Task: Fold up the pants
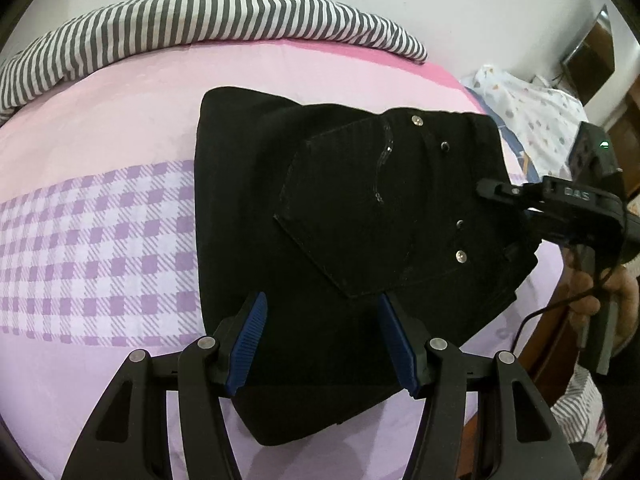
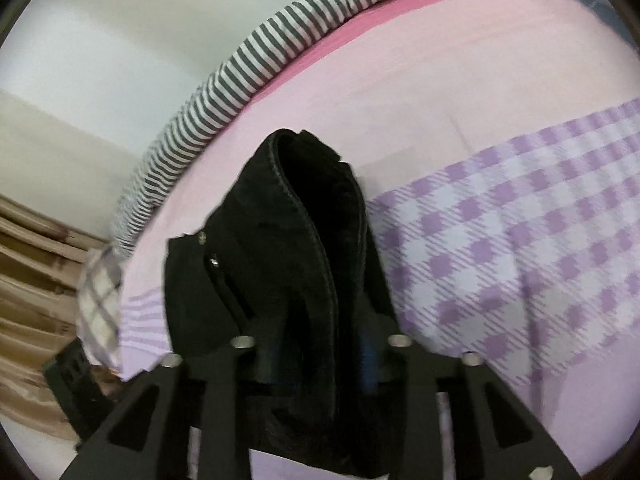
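Note:
The black pants (image 1: 352, 216) lie folded into a thick stack on the pink and lilac bed sheet (image 1: 100, 240), back pocket and rivets facing up. My left gripper (image 1: 320, 312) is open, its blue pads (image 1: 250, 344) hovering over the near part of the stack with nothing between them. My right gripper (image 1: 516, 196) reaches in from the right and is shut on the waistband edge of the pants. In the right wrist view the pants (image 2: 304, 240) rise in a fold between the right gripper's (image 2: 320, 344) fingers.
A grey and white striped blanket (image 1: 200, 20) runs along the far edge of the bed by the white wall. A patterned white cloth (image 1: 532, 120) lies off the bed's right side. Brown furniture (image 2: 28, 280) stands beyond the bed edge.

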`<action>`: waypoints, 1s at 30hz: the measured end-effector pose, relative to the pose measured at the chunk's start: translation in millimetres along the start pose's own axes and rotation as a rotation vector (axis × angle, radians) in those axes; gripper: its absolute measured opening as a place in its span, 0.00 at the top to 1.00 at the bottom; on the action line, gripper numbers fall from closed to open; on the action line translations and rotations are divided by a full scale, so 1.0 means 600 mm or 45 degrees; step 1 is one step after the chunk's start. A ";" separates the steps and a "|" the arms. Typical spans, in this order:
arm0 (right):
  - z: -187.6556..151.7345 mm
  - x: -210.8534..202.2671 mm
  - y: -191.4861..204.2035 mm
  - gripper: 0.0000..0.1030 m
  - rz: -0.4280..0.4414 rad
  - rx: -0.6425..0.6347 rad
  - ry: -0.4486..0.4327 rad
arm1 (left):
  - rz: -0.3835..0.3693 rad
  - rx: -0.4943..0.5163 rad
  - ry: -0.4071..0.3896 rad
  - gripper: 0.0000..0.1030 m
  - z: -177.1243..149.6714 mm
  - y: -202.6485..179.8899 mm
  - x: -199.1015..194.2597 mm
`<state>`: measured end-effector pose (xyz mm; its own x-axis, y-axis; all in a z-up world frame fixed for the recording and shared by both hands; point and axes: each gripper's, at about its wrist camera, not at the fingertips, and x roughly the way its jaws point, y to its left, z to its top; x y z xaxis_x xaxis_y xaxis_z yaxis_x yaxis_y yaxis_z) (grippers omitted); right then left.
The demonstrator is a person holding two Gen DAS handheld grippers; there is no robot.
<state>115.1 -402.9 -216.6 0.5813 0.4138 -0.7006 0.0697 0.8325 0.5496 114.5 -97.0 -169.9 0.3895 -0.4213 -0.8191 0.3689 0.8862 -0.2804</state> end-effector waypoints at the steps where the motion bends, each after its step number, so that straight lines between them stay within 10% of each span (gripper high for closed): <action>1: -0.004 -0.006 0.001 0.65 -0.016 -0.019 -0.007 | -0.003 -0.004 -0.002 0.43 0.001 0.001 0.000; 30: -0.123 -0.076 -0.010 0.87 -0.194 -0.044 -0.106 | 0.202 0.198 0.060 0.43 -0.049 -0.048 0.000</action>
<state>28.6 -399.9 -221.7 0.6312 0.2514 -0.7337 0.1347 0.8961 0.4229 79.2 -116.9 -176.6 0.4147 -0.2664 -0.8701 0.4330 0.8988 -0.0688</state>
